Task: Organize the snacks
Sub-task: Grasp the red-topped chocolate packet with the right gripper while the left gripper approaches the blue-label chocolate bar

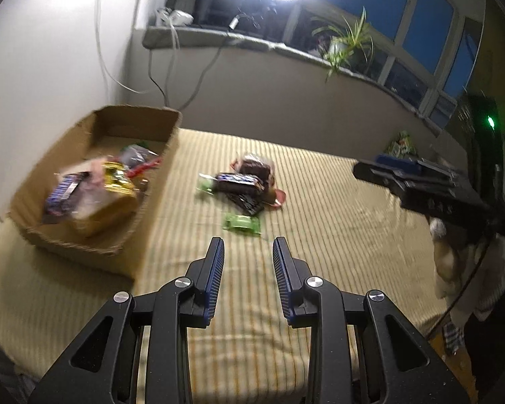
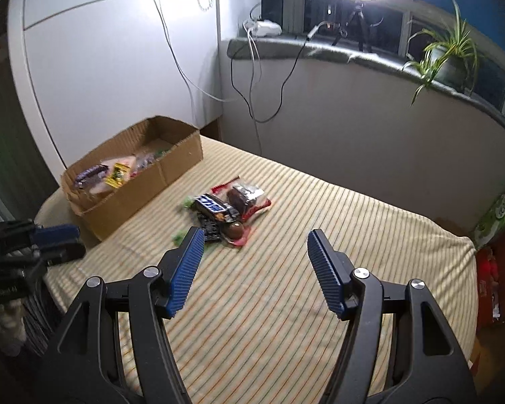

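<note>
A small heap of wrapped snacks (image 1: pixel 247 181) (image 2: pixel 230 207) lies mid-bed on the striped cover: a dark bar with a blue label (image 2: pixel 213 206), a clear-wrapped brown cake (image 2: pixel 244 195), a round chocolate (image 2: pixel 234 229) and a green packet (image 1: pixel 241 224). A cardboard box (image 1: pixel 153 188) (image 2: pixel 158 173) at the left holds several snacks. My left gripper (image 1: pixel 248 247) is open and empty, just short of the green packet. My right gripper (image 2: pixel 254 239) is open wider, empty, hanging over the bed near the heap. Each gripper shows in the other's view: right (image 1: pixel 421 181), left (image 2: pixel 33 242).
The bed (image 2: pixel 286 303) meets a white wall at the left and a low wall under a windowsill (image 2: pixel 320 48) with a ring light, cables and a potted plant (image 2: pixel 447 57). Green and red packages (image 2: pixel 495 222) sit past the bed's right edge.
</note>
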`<state>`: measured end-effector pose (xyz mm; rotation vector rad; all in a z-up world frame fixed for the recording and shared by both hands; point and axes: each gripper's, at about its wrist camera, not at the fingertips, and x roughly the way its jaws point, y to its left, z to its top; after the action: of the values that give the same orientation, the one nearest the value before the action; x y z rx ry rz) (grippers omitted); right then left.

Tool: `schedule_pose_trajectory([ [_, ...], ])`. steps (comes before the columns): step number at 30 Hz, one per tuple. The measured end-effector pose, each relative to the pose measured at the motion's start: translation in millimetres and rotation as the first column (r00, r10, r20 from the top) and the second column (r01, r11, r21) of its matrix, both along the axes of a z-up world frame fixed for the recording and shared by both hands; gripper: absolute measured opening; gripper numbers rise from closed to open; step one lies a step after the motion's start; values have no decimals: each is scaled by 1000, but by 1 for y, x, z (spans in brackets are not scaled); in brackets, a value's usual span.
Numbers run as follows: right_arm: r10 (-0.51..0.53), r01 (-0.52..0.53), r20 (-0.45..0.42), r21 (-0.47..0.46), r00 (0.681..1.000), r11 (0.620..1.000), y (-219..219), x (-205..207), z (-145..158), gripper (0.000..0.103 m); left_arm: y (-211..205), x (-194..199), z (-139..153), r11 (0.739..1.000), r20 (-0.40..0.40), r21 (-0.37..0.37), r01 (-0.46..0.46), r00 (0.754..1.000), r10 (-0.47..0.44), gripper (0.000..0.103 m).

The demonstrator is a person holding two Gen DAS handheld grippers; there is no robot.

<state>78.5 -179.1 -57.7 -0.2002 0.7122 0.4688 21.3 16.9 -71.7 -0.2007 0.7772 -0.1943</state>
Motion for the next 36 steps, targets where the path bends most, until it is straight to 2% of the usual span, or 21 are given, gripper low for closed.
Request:
schedule_pose_trajectory([
  [7, -1, 2, -101, 10, 995, 1000, -2, 67, -26, 67, -12, 47, -16, 1000, -45, -19, 8, 999, -9, 32],
  [10, 61, -60, -161, 11, 985, 998, 6, 92, -38, 67, -14, 69, -22, 999, -69, -33, -4, 998, 1, 37],
  [15, 122, -128, -197, -20, 973, 992, 25, 119, -53, 67, -16, 98, -34, 998, -114, -60, -8, 993, 2, 37],
  [24, 207, -222, -255, -30, 945, 975, 60, 152, -75, 67, -2, 135, -54, 991, -187, -123, -48, 982, 25, 37],
  [31, 229, -244, -291, -14, 929, 970, 71, 165, -86, 67, -2, 143, -60, 991, -195, -129, -34, 981, 8, 38],
  [36, 247, -258, -320, 7, 915, 966, 72, 166, -89, 66, -1, 148, -61, 992, -198, -125, -21, 980, -4, 43],
])
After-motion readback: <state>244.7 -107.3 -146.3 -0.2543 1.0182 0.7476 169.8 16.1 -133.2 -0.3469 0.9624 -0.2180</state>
